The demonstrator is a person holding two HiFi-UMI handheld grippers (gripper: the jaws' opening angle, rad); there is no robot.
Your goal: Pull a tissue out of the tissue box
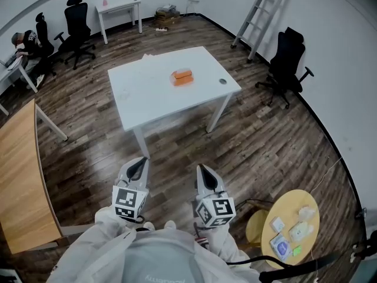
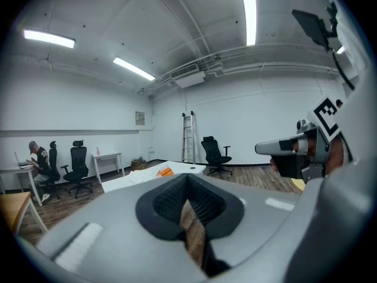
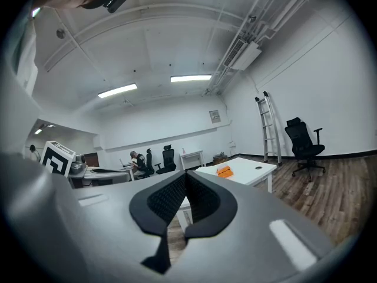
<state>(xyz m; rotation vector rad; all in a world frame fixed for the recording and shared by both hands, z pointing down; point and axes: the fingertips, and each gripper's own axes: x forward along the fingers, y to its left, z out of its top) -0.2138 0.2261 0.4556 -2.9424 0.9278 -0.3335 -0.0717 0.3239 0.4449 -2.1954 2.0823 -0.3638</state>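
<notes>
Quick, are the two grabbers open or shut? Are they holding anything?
Left gripper: shut, holding nothing.
Right gripper: shut, holding nothing.

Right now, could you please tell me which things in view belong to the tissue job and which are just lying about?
Job: orange tissue box, white table, left claw, right claw.
Lying about: ladder, black chair, round yellow table.

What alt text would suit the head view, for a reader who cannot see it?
A small orange tissue box sits on a white rectangular table, on a wood floor. Seen from above, the person stands short of it, holding the left gripper and the right gripper forward, tongs closed and empty.
</notes>
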